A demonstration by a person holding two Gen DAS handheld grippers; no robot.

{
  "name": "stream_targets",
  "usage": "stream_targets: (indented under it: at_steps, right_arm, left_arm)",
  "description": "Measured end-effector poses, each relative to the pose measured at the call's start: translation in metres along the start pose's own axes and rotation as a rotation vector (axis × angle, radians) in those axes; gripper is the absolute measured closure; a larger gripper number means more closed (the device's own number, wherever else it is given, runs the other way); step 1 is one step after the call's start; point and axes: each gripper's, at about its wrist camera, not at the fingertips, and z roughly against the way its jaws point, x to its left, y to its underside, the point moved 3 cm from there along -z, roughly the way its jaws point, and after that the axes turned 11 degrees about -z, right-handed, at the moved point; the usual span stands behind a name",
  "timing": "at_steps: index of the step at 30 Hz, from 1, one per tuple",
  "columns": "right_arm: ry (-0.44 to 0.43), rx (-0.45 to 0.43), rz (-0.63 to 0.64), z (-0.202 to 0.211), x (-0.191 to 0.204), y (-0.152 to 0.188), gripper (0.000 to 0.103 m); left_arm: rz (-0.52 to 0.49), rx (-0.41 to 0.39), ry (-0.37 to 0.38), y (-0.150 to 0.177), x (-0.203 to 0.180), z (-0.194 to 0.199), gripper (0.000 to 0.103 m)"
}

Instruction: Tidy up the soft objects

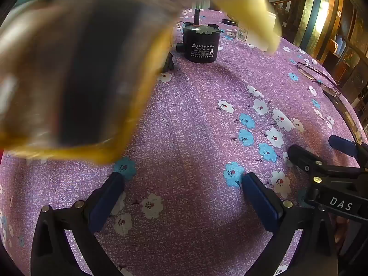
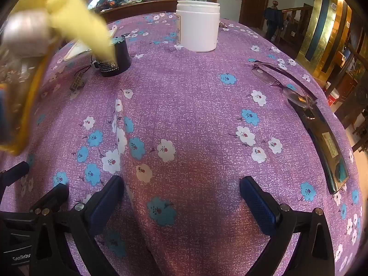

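Observation:
A large soft object (image 1: 80, 69), motion-blurred, fills the upper left of the left wrist view; it looks dark brown with an orange-yellow edge and a pale yellow limb (image 1: 250, 16). The right wrist view catches the same blurred soft object (image 2: 20, 80) at its left edge, above the table. My left gripper (image 1: 182, 176) is open over the purple floral tablecloth (image 1: 195, 115), with nothing between its blue pads. My right gripper (image 2: 181, 179) is also open and empty. The two grippers sit side by side, each showing in the other's view: right gripper (image 1: 312, 145), left gripper (image 2: 42, 177).
A black cylindrical motor (image 2: 115, 59) with a small connector (image 2: 77, 85) stands at the back left, and a white jar (image 2: 197, 26) stands behind it. Glasses (image 2: 283, 80) and a long dark case (image 2: 326, 142) lie along the right edge. A person (image 2: 273, 18) stands far off.

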Motion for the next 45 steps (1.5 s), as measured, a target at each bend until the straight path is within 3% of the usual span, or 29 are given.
stream_targets:
  at_steps: [45]
  right_arm:
    - [0.001,0.001,0.0,-0.0001,0.0009,0.0,0.001]
  left_arm:
    - [0.0,0.001,0.001,-0.0017,0.0011,0.0015,0.0]
